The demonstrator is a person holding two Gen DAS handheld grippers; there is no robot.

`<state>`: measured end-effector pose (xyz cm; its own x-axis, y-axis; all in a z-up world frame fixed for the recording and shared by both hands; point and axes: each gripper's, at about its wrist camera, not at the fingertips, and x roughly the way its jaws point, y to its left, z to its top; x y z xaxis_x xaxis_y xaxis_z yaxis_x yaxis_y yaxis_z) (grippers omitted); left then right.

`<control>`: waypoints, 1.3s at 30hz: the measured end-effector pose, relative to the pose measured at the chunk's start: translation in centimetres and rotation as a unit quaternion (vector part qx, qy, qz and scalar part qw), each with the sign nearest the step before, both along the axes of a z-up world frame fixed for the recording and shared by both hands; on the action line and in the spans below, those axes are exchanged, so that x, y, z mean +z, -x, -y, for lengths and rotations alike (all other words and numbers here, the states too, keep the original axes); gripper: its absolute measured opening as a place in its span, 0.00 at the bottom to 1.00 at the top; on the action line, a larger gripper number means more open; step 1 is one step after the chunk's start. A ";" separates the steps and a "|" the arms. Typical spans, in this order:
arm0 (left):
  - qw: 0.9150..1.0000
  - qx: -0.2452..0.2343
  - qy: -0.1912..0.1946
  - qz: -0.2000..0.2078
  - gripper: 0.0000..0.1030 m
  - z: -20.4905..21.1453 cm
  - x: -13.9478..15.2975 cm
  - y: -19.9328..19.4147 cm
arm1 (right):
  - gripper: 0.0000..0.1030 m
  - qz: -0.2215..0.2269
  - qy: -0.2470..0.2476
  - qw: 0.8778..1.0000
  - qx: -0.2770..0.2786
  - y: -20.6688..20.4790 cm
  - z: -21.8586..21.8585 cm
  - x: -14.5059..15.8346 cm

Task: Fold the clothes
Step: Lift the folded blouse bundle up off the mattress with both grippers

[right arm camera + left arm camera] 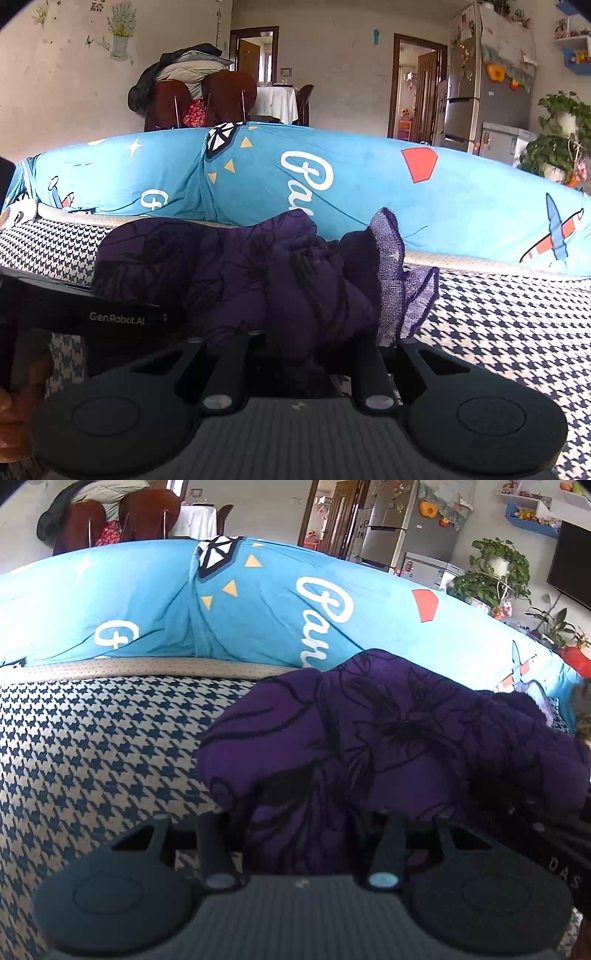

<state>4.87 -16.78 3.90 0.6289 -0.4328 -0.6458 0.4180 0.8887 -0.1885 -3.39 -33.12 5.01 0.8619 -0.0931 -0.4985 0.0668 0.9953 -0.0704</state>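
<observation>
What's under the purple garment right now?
The purple garment lies bunched on the houndstooth cushion, which shows around it. Whatever lies directly beneath the bunch is covered by the fabric.

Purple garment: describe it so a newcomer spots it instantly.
On the houndstooth seat, just before the blue printed cushion, lies the bunched purple garment, fabric caught in both jaws. Only it is dark purple, with black flower outlines and a sheer lilac ruffle.

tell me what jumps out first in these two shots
A bunched purple floral garment fills the middle of both views, lying on the houndstooth cushion, with a sheer ruffled edge on its right. Behind it runs a bright blue printed cover with white lettering. Both grippers' fingers disappear into the purple cloth.
</observation>
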 end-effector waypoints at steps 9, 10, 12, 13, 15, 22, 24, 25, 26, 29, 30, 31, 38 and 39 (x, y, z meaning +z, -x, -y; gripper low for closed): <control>0.999 -0.021 -0.002 0.036 0.43 2.1 2.6 3.6 | 0.17 0.031 0.031 0.998 -0.035 3.5 0.4 2.0; 0.999 -0.024 -0.002 0.039 0.43 2.3 2.8 4.0 | 0.17 0.034 0.031 0.998 -0.041 3.9 0.5 2.2; 0.998 -0.031 -0.004 0.046 0.43 2.8 3.2 4.8 | 0.17 0.040 0.030 0.997 -0.051 4.8 0.7 2.5; 0.998 -0.034 -0.005 0.049 0.43 3.0 3.4 5.2 | 0.17 0.042 0.029 0.997 -0.056 5.1 0.8 2.7; 0.998 -0.042 -0.006 0.056 0.43 3.3 3.9 6.2 | 0.17 0.047 0.026 0.996 -0.066 5.9 1.1 2.9; 0.995 -0.067 -0.011 0.071 0.43 4.5 4.4 9.4 | 0.17 0.057 0.022 0.994 -0.095 8.7 1.7 3.1; 0.995 -0.069 -0.011 0.076 0.43 4.5 4.4 10.3 | 0.17 0.060 0.020 0.993 -0.099 9.5 1.7 3.1; 0.994 -0.070 -0.011 0.079 0.43 4.5 4.4 10.8 | 0.17 0.062 0.020 0.993 -0.101 9.9 1.7 3.1; 0.994 -0.070 -0.012 0.081 0.43 4.5 4.4 11.2 | 0.17 0.064 0.020 0.992 -0.103 10.2 1.7 3.2; 0.993 -0.074 -0.017 0.093 0.43 4.6 4.6 12.4 | 0.17 0.068 0.025 0.992 -0.106 11.2 1.4 3.1; 0.992 -0.075 -0.018 0.097 0.43 4.6 4.7 12.8 | 0.17 0.070 0.027 0.991 -0.106 11.5 1.3 3.1; 0.992 -0.077 -0.018 0.099 0.43 4.7 4.9 13.2 | 0.17 0.072 0.029 0.991 -0.107 11.8 1.2 3.1; 0.991 -0.087 -0.016 0.103 0.43 5.0 5.4 15.2 | 0.17 0.083 0.024 0.989 -0.121 13.9 1.6 3.1; 0.991 -0.089 -0.015 0.102 0.43 5.0 5.4 15.4 | 0.17 0.084 0.024 0.988 -0.124 14.1 1.6 3.1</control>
<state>-10.54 -21.78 9.31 0.6640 -0.5305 -0.5270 0.5945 0.8020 -0.0583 -17.52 -34.71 8.07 0.8802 -0.3309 -0.3403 0.3221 0.9430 -0.0837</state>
